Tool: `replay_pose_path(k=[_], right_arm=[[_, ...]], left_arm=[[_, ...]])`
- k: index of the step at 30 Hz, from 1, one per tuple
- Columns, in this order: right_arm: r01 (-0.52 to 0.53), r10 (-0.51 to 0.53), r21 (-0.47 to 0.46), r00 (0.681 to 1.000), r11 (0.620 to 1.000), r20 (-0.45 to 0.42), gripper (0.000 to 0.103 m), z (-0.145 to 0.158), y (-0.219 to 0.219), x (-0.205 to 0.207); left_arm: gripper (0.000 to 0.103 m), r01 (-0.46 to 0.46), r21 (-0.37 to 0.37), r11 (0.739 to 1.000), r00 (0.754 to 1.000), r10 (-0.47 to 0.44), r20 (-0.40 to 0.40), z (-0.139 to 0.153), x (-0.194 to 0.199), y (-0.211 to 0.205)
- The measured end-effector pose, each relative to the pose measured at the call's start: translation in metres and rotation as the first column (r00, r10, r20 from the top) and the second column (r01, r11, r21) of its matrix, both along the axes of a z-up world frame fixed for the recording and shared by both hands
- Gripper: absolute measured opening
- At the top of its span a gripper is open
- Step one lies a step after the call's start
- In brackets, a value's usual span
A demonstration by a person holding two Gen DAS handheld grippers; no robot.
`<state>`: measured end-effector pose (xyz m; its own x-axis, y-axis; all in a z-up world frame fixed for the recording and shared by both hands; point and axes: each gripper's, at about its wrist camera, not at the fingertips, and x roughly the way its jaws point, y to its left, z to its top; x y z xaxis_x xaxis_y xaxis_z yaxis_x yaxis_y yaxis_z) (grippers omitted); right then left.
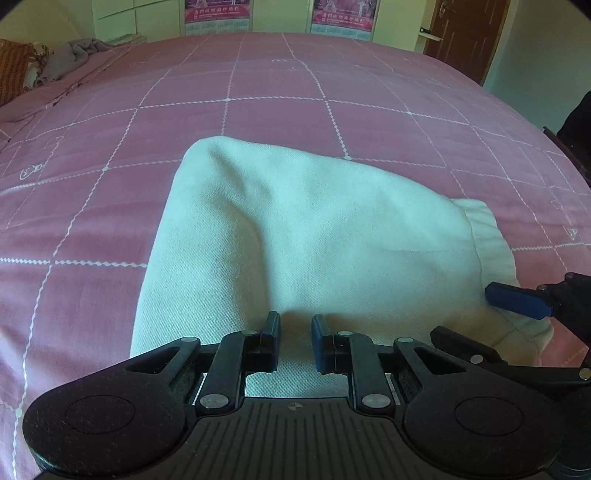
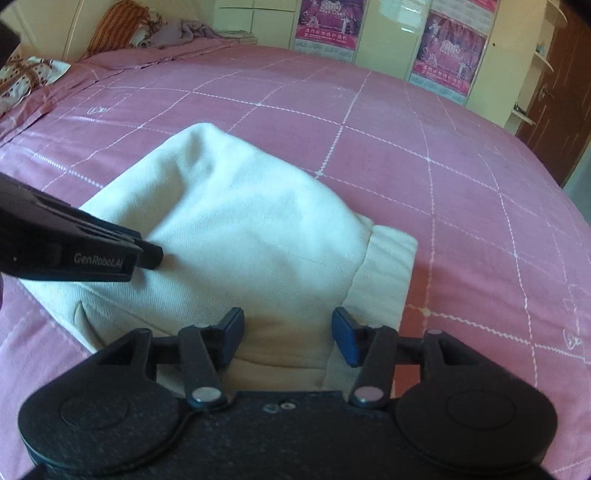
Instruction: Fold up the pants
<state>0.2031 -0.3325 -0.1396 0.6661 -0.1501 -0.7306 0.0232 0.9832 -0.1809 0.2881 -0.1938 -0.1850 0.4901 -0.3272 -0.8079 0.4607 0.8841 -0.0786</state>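
Note:
The cream-white pants point(image 1: 295, 229) lie folded in a compact bundle on the pink checked bedspread point(image 1: 258, 92). Their ribbed waistband point(image 1: 487, 236) sticks out at the right side. My left gripper point(image 1: 295, 325) is open and empty, its fingers just above the near edge of the bundle. My right gripper point(image 2: 288, 325) is open and empty over the near right part of the pants point(image 2: 240, 221), close to the waistband point(image 2: 388, 266). The right gripper's blue finger point(image 1: 517, 299) shows in the left view, and the left gripper point(image 2: 147, 254) reaches in from the left in the right view.
Pillows and a grey crumpled cloth point(image 1: 70, 55) lie at the far left end of the bed. Wardrobe doors with pink posters point(image 2: 328, 22) stand behind the bed. A brown door point(image 1: 465, 33) is at the far right.

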Motion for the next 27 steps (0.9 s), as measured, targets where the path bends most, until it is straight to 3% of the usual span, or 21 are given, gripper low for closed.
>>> replay_pose_path(k=[17, 27], right_arm=[[0.027, -0.027, 0.007, 0.999, 1.0, 0.026, 0.06, 0.01, 0.004, -0.018], [0.043, -0.047, 0.063, 0.997, 0.997, 0.066, 0.065, 0.02, -0.006, -0.036]], left_arm=[[0.019, -0.007, -0.045, 0.999, 1.0, 0.007, 0.0, 0.001, -0.03, 0.021], [0.019, -0.025, 0.018, 1.0, 0.996, 0.023, 0.081, 0.019, -0.04, 0.034]])
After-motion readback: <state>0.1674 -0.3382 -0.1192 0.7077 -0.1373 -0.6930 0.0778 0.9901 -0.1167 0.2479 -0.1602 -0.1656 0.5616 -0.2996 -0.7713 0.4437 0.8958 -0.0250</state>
